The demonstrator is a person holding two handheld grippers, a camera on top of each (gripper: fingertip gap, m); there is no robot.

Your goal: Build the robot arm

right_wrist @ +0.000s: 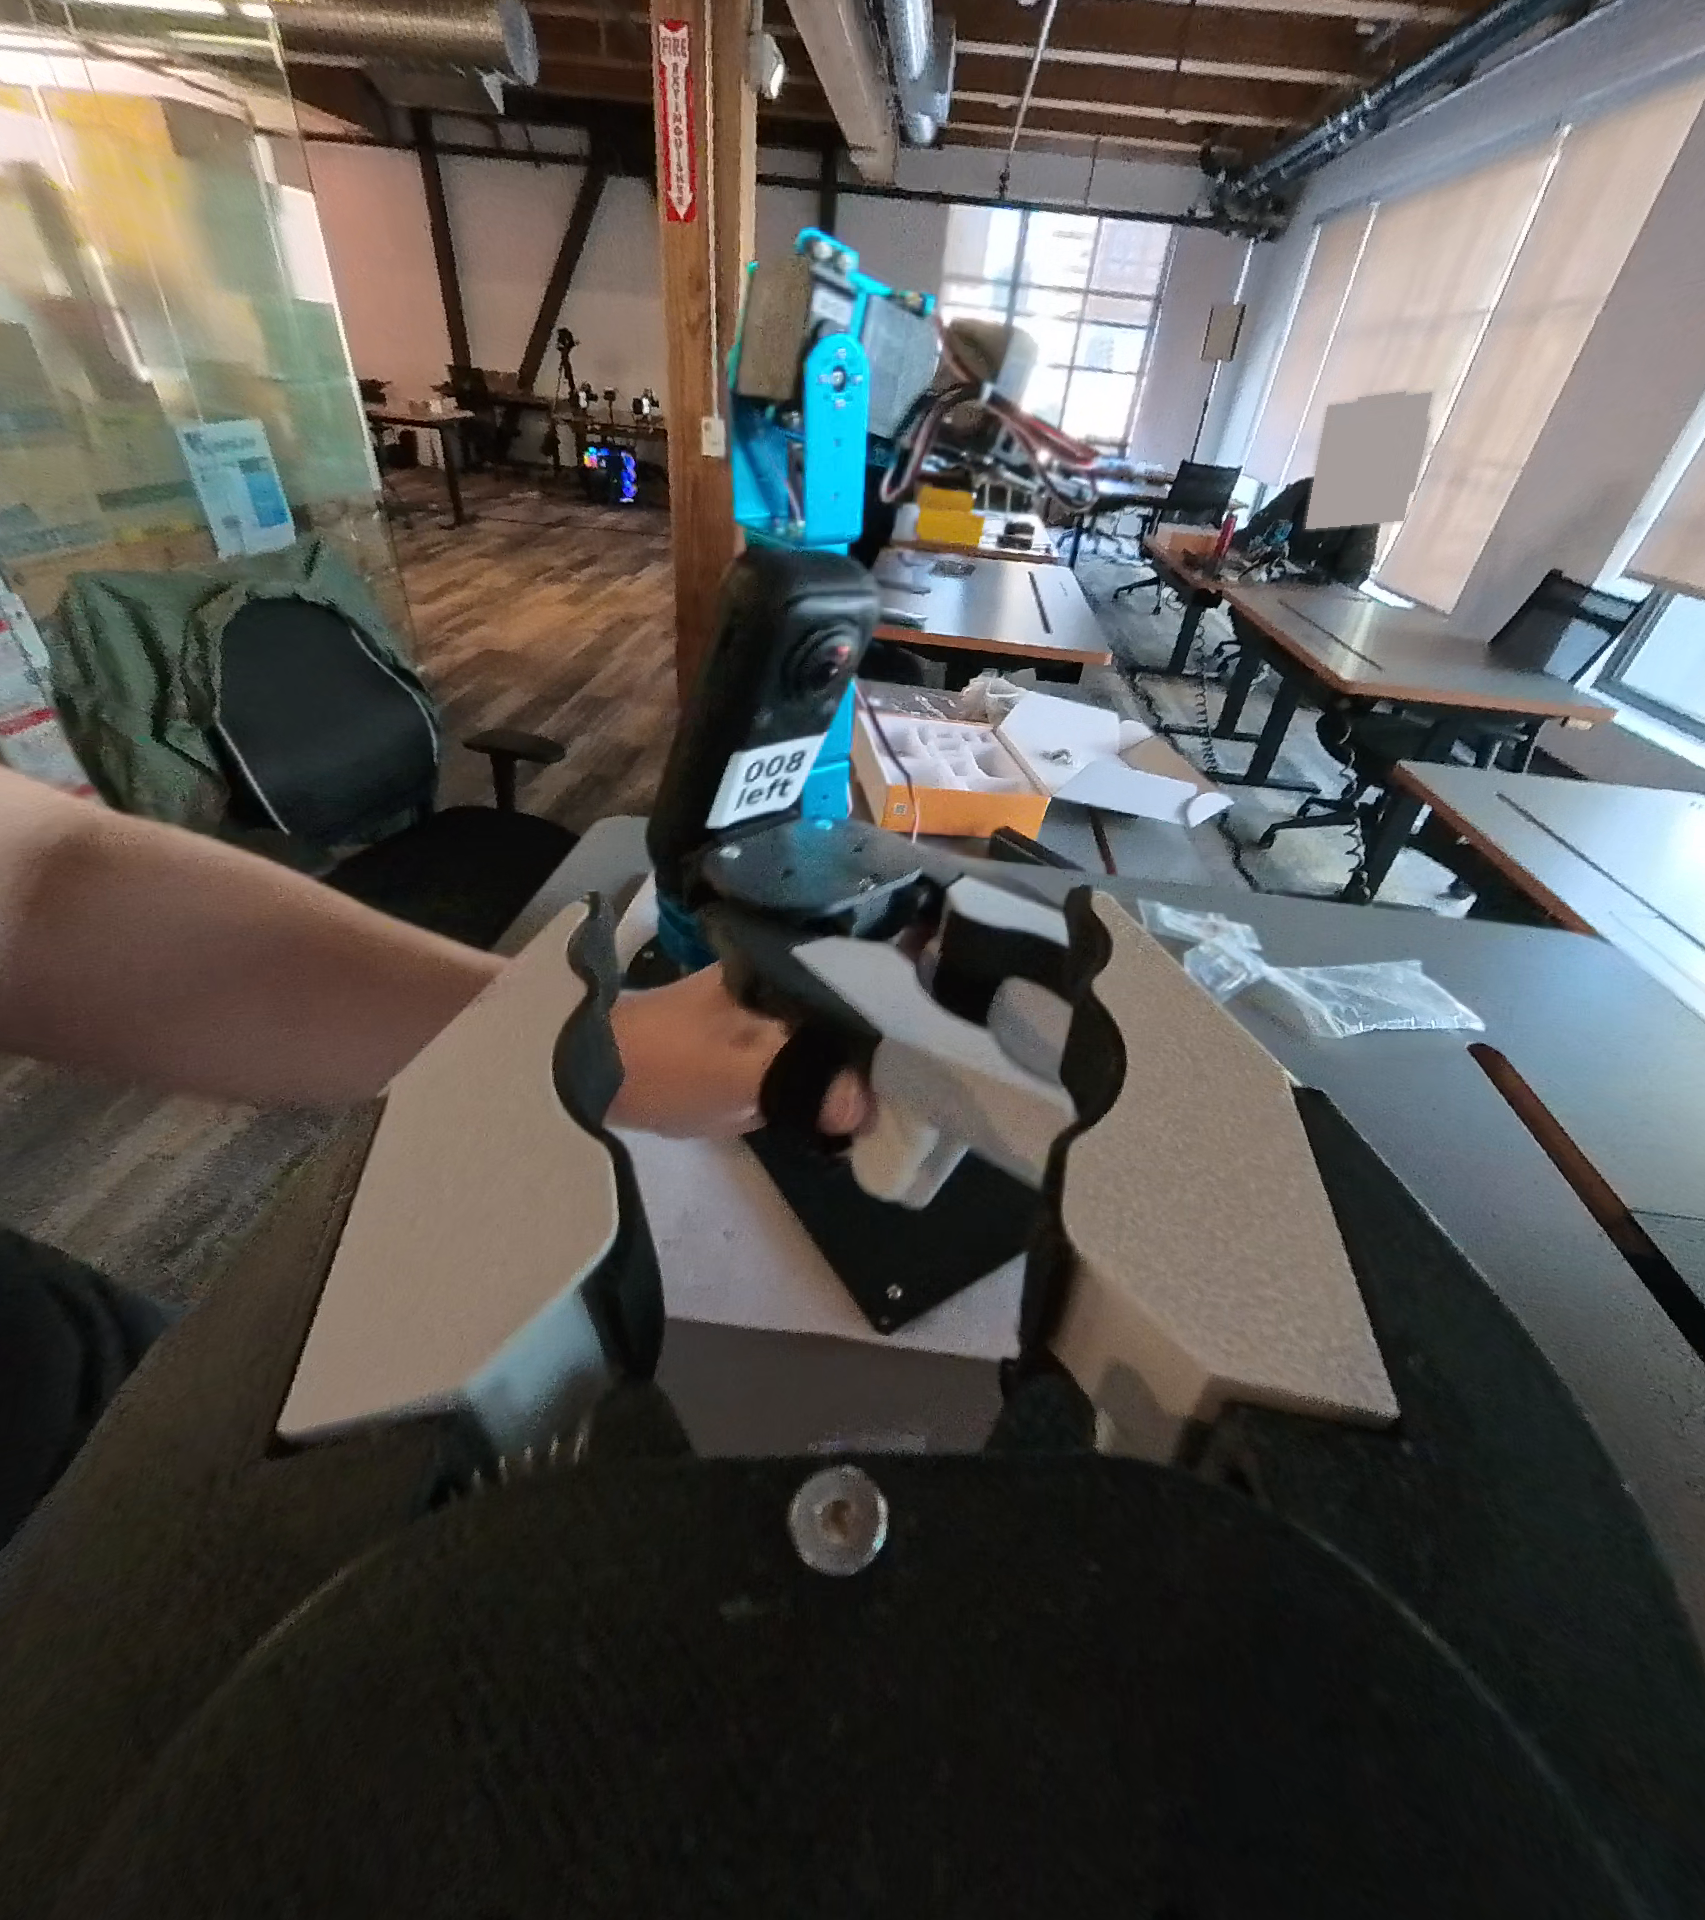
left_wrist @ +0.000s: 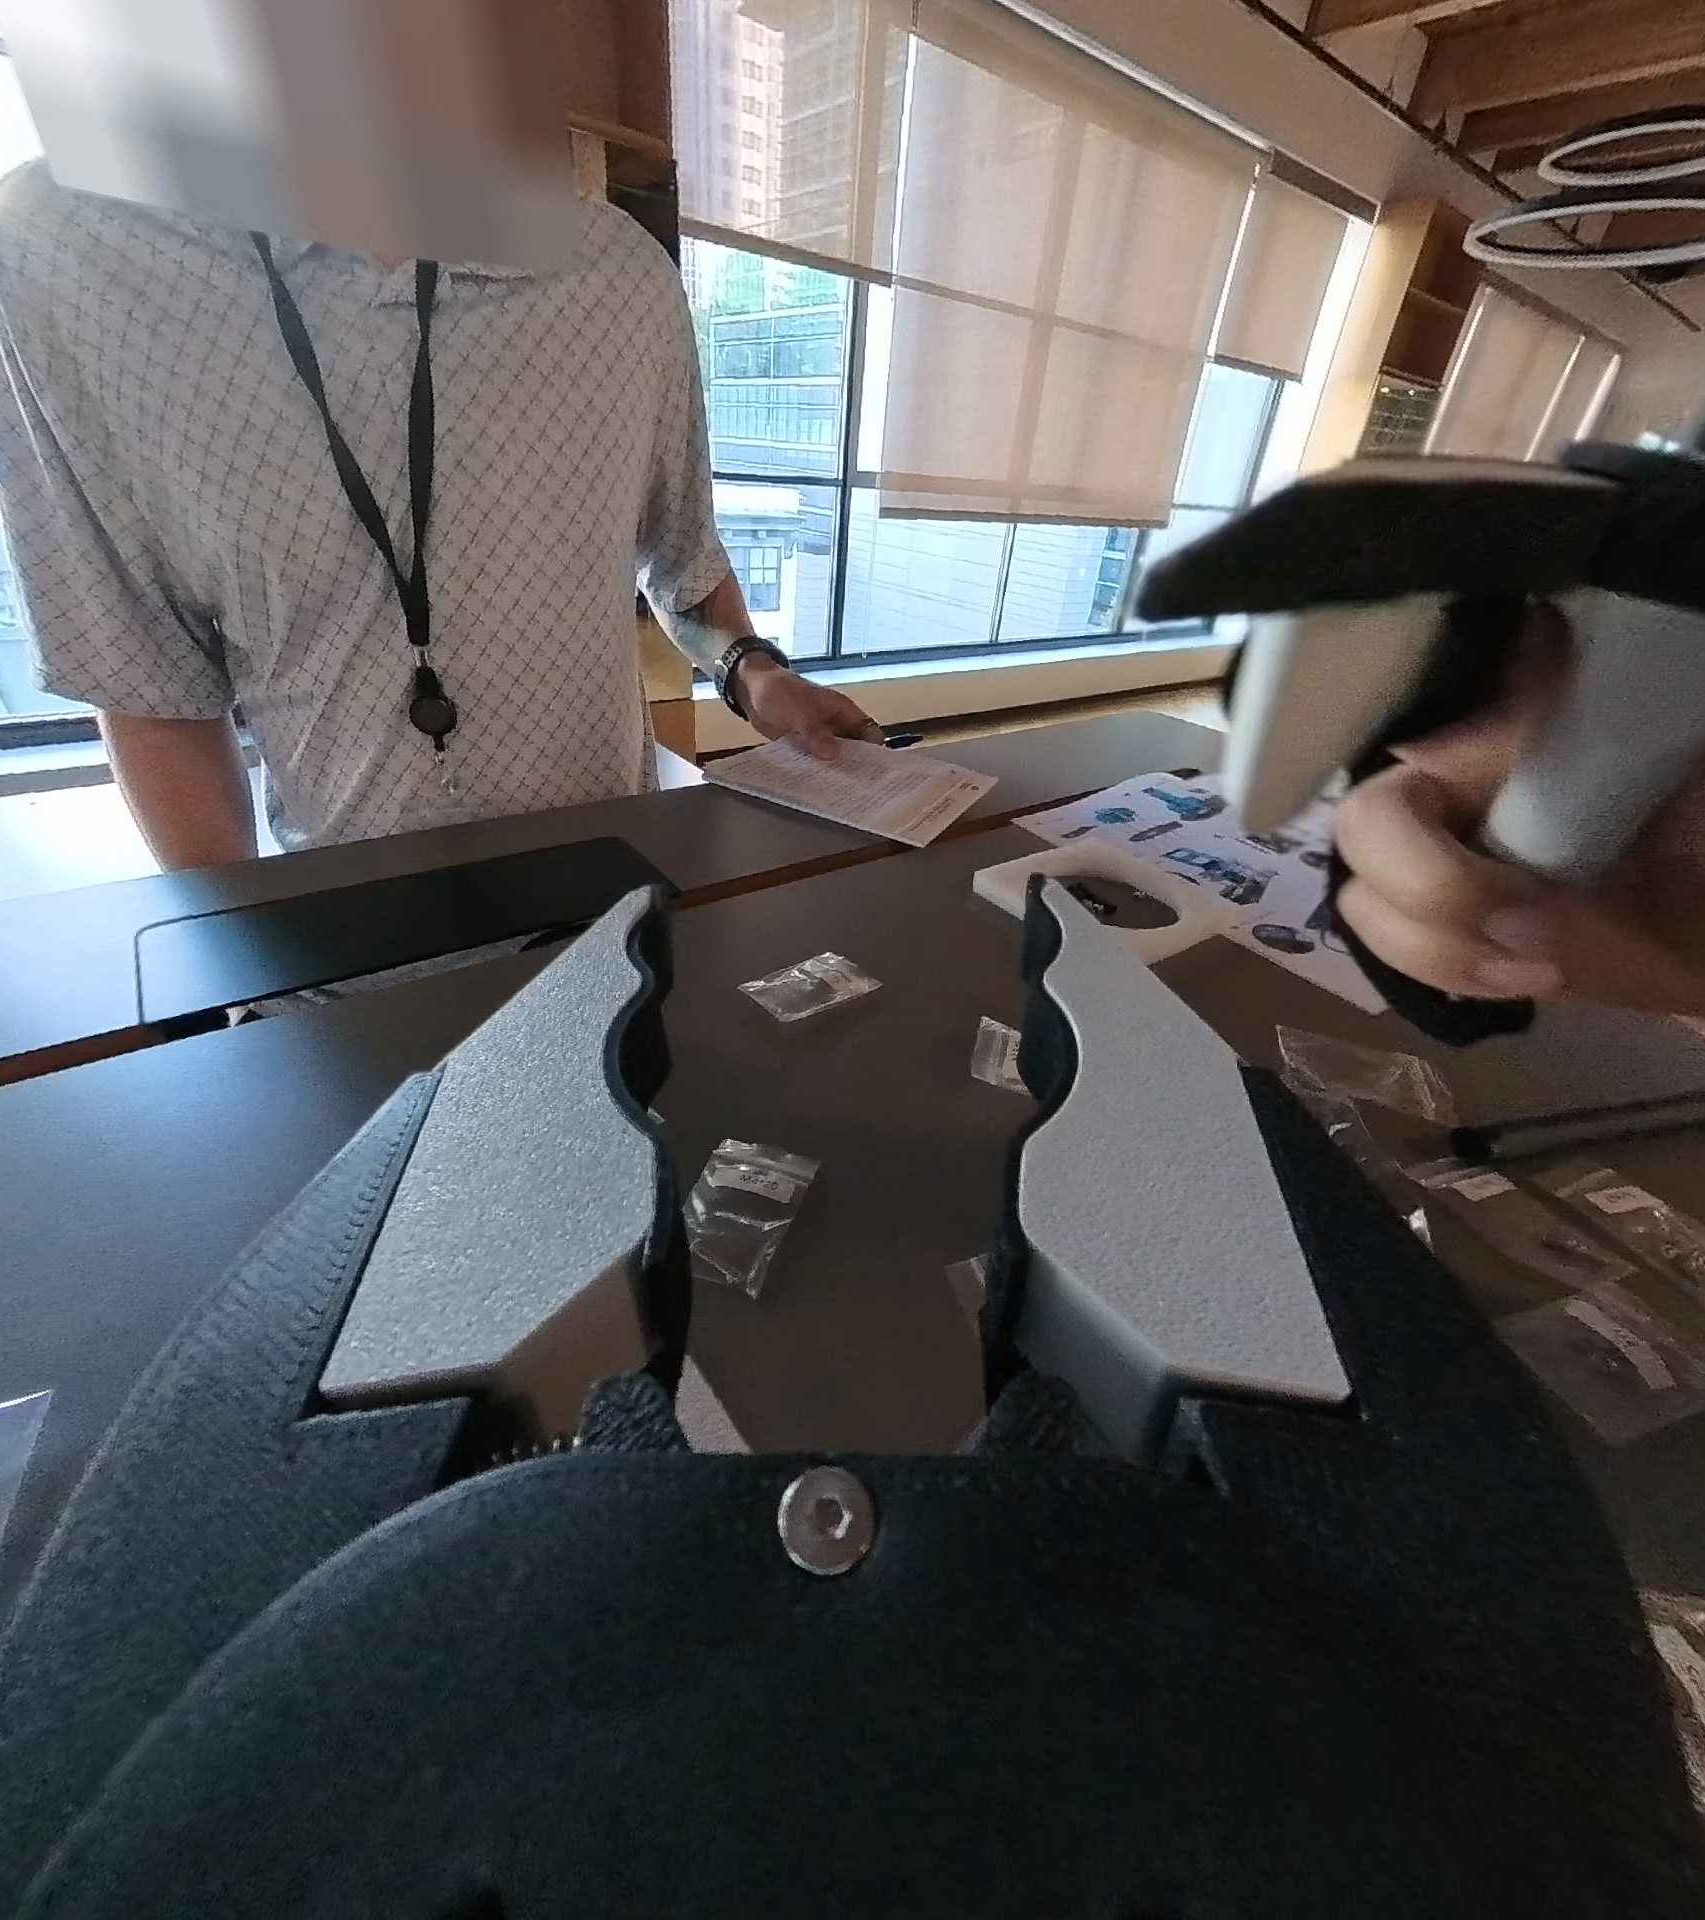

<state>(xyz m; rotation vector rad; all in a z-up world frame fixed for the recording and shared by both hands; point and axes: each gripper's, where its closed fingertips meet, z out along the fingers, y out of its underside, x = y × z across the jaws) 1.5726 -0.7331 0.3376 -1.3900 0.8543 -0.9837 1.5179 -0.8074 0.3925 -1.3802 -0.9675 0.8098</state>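
My left gripper (left_wrist: 846,914) is open and empty, held above a dark table (left_wrist: 204,1195). Small clear plastic bags lie below it: one (left_wrist: 746,1210) between the fingers, one (left_wrist: 806,982) farther off. My right gripper (right_wrist: 840,925) is open and empty. It points at a hand (right_wrist: 713,1060) that holds the left gripper's handle above a white box (right_wrist: 806,1320) with a black plate (right_wrist: 889,1236) on top. In the left wrist view, a hand (left_wrist: 1471,894) holds the right gripper's handle at the right edge.
A person (left_wrist: 328,540) stands across the table with a hand on a paper sheet (left_wrist: 858,795). More bags (left_wrist: 1596,1278) and a printed sheet (left_wrist: 1170,831) lie to the right. A blue robot arm (right_wrist: 806,416), an open orange box (right_wrist: 952,769) and an office chair (right_wrist: 328,727) stand behind.
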